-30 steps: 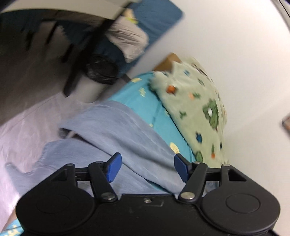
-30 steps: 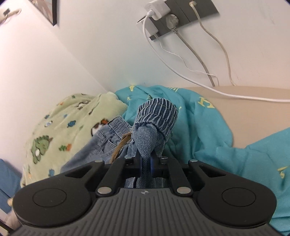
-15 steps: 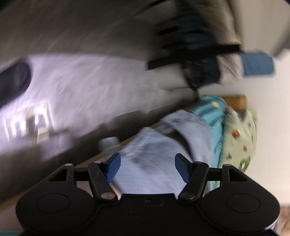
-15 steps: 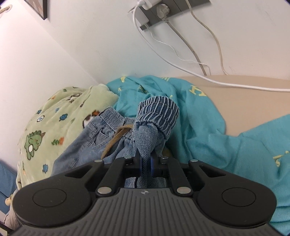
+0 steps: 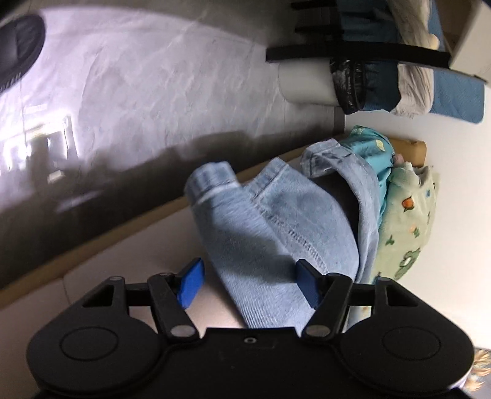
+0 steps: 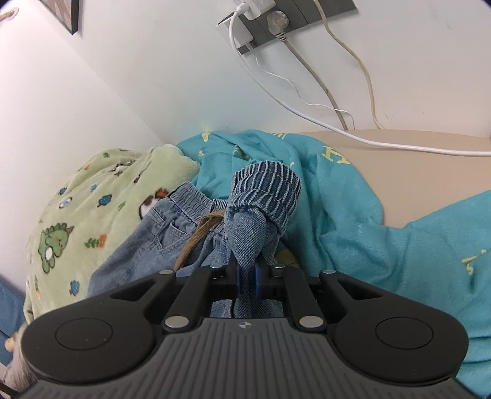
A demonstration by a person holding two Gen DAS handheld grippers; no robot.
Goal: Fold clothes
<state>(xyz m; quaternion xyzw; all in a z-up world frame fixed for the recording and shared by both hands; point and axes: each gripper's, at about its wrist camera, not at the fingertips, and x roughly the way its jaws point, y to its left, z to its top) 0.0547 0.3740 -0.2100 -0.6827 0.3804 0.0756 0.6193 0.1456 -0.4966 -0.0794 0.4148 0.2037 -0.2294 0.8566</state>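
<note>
Light blue jeans (image 5: 276, 221) lie on the beige bed, one leg reaching toward the bed's edge. My left gripper (image 5: 248, 276) hovers low over that leg. Its jaws are closing with the denim between the blue pads (image 5: 190, 282), which do not press on it. In the right wrist view, my right gripper (image 6: 247, 276) is shut on the other leg just below its ribbed cuff (image 6: 265, 190), which stands up in front of the fingers. The elastic waistband (image 6: 184, 202) and a brown drawstring (image 6: 196, 239) lie to the left behind it.
A teal blanket (image 6: 353, 221) and a green dinosaur-print blanket (image 6: 92, 196) are bunched against the wall. A wall socket (image 6: 276, 21) trails white cables over the beige mattress (image 6: 414, 172). Past the bed edge (image 5: 122, 233) are the floor (image 5: 153, 92) and black-framed furniture (image 5: 353, 52).
The left gripper has rolled and dropped from above the blankets to just over the jeans leg by the bed's edge. The right gripper has kept still, holding the leg.
</note>
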